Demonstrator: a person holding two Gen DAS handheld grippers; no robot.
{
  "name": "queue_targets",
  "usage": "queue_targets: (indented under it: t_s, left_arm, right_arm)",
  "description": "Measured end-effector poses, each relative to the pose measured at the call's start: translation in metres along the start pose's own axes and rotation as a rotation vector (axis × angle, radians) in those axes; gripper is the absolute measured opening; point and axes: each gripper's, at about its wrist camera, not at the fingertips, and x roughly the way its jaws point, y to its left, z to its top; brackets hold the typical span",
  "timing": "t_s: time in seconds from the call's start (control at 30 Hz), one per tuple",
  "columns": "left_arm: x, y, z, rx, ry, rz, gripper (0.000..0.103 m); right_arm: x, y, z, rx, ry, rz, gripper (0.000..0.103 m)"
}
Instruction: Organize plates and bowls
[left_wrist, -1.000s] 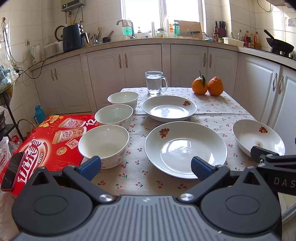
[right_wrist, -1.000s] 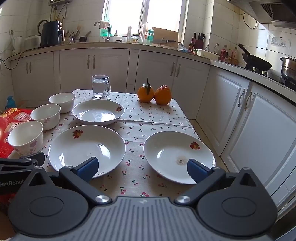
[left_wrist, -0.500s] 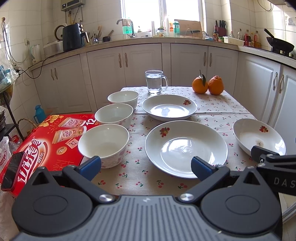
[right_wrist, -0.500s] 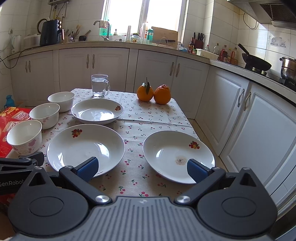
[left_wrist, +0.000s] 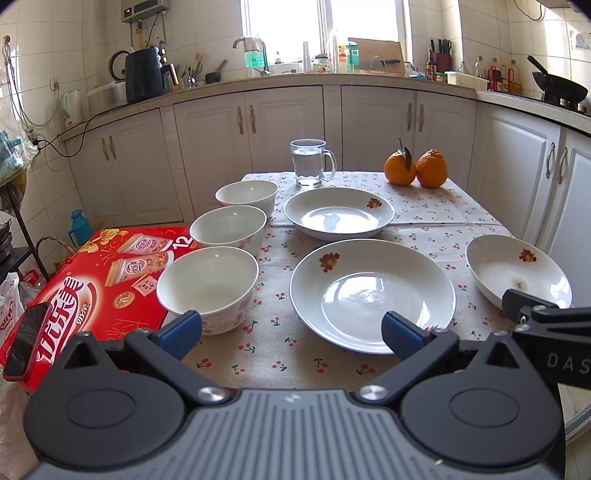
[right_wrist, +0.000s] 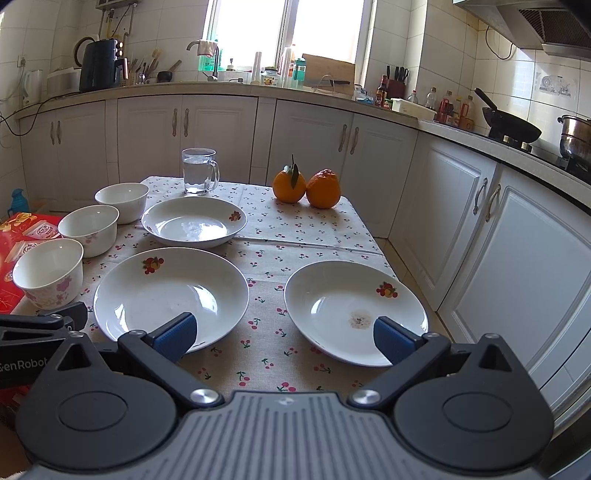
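- Left claw (left_wrist: 291, 332): jaws spread wide, nothing between them; held low at the near edge of the surface (left_wrist: 280, 354), just short of the big plate.
- Right claw (right_wrist: 282, 338): likewise spread and empty, hanging before the gap between the big plate and the stained plate.
- Big plate (left_wrist: 372, 295): nearest dish, lying flat and alone; taken here as the landmark.
- Stained plate (right_wrist: 356, 312): right of the big plate, apart from it, a brown mark in its well.
- Near bowl (left_wrist: 207, 288): left of the big plate, upright, empty.
- Middle bowl (left_wrist: 229, 229) and far bowl (left_wrist: 246, 195): behind the near bowl, in a row, none nested.
- Far plate (left_wrist: 339, 212): directly beyond the big plate, separate.
- Glass mug (left_wrist: 308, 162) and two oranges (left_wrist: 415, 168): beyond the far plate, at the back edge.
- Status, by judgement: not begun. Three plates and three bowls all lie singly; stacking of both sets remains.
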Motion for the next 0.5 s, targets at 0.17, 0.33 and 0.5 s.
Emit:
queue_targets:
  t_s: [0.17,0.33,0.5]
  left_arm:
    - [0.0,-0.0001,-0.0003,-0.002,0.001,0.002,0.102]
    - [0.0,0.0,-0.0003,-0.002,0.001,0.001,0.102]
    - [-0.0001,0.0,-0.0004,-0.001,0.002,0.002,0.102]
  right_arm:
    - [0.0011,0.0006,-0.0004,-0.001,-0.001,-0.003,0.103]
    - [0.001,0.0009,-0.0004,-0.001,0.0,-0.004,0.103]
    - [0.0011,0.0007,-0.0005,-0.001,-0.001,-0.003,0.103]
